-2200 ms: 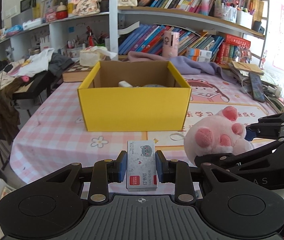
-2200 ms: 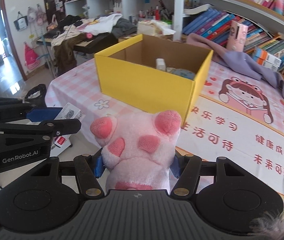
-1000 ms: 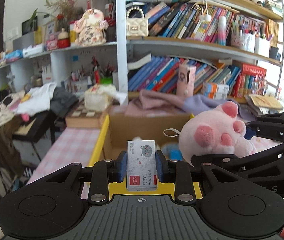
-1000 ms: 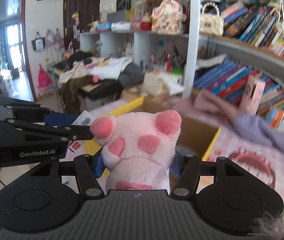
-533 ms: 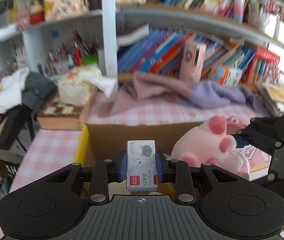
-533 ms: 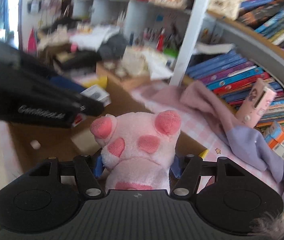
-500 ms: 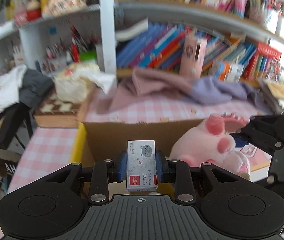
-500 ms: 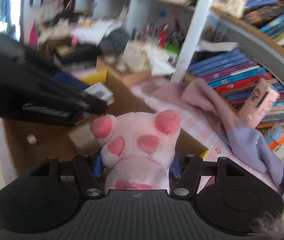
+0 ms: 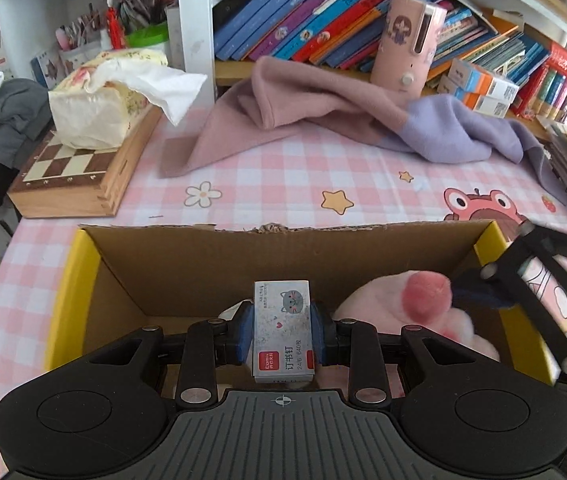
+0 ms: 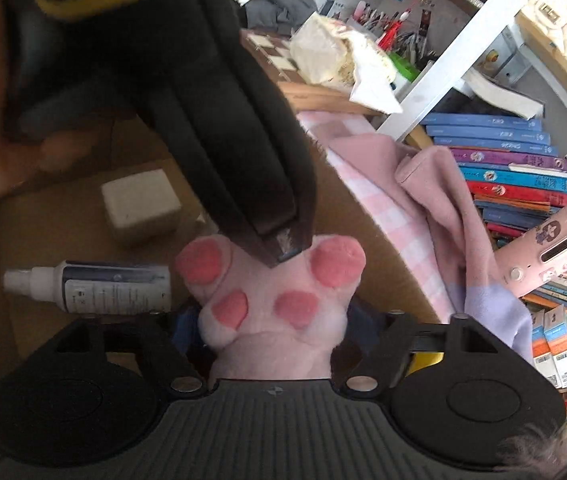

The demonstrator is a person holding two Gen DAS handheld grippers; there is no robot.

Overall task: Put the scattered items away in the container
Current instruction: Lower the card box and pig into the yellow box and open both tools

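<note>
so, left wrist view: my left gripper (image 9: pixel 282 332) is clamped on the little staple box (image 9: pixel 282 330), and it hangs over the open yellow cardboard box (image 9: pixel 71 280), inside the rim. the pink plush paw (image 9: pixel 415 312) sits just to the right, also over the box, with the right gripper (image 9: pixel 523 280) on it.

right wrist view: right gripper is closed around the plush paw's wrist, above the box floor where a spray bottle (image 10: pixel 95 286) and a pale block (image 10: pixel 141 204) already lie. the left gripper's tip looks to be touching the paw, or just in front of it.

i'd call this the drop-off step. next i need to open both sets of fingers, probably spreading them apart first.
</note>
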